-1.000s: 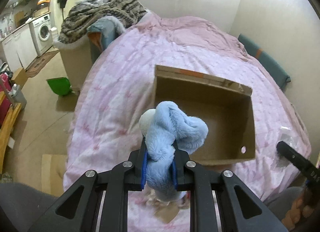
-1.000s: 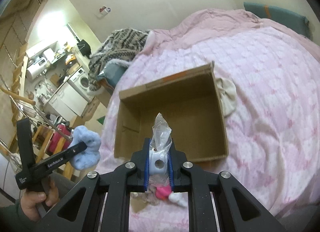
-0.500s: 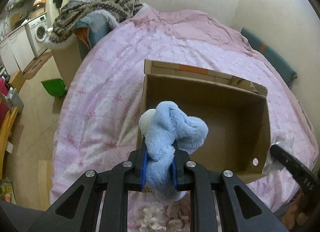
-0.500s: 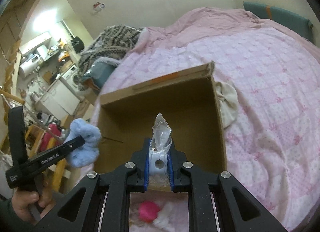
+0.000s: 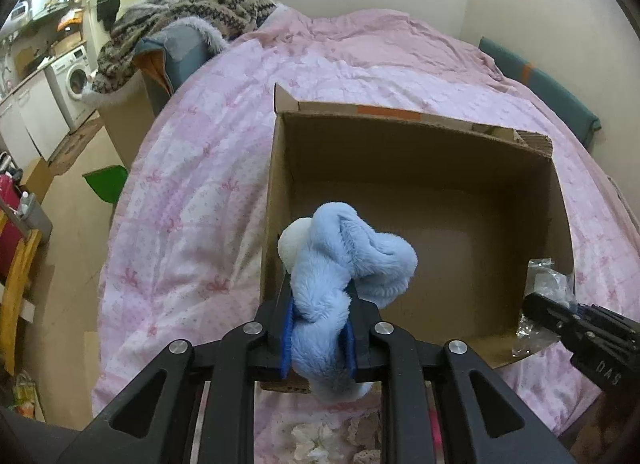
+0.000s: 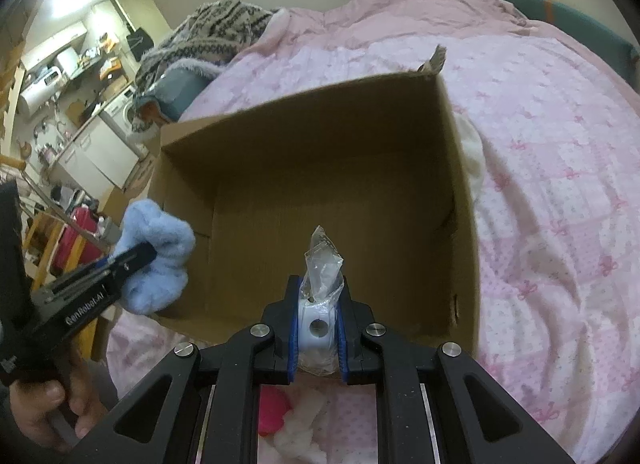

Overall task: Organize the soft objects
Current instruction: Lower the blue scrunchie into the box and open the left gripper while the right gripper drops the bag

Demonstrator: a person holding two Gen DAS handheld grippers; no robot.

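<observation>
An open cardboard box [image 5: 404, 136] [image 6: 304, 112] stands on the pink bed, its inside bare. My left gripper [image 5: 318, 328] is shut on a light blue plush toy [image 5: 344, 264] and holds it over the box's near left corner. It also shows in the right wrist view [image 6: 154, 252]. My right gripper [image 6: 318, 324] is shut on a white object wrapped in a clear plastic bag [image 6: 320, 284], just above the box's near wall. That bag shows in the left wrist view [image 5: 546, 288] at the box's near right corner.
A pink item [image 6: 274, 408] and white fluffy items [image 5: 316, 440] lie on the bed below the grippers. A cream cloth [image 6: 472, 152] lies by the box's right wall. A patterned blanket [image 5: 192, 8] is piled at the bed's far left. A washing machine [image 5: 76, 76] stands beyond.
Both grippers have moved forward toward the box with their objects still held. The box now looms larger and both loads are over its near edge.
</observation>
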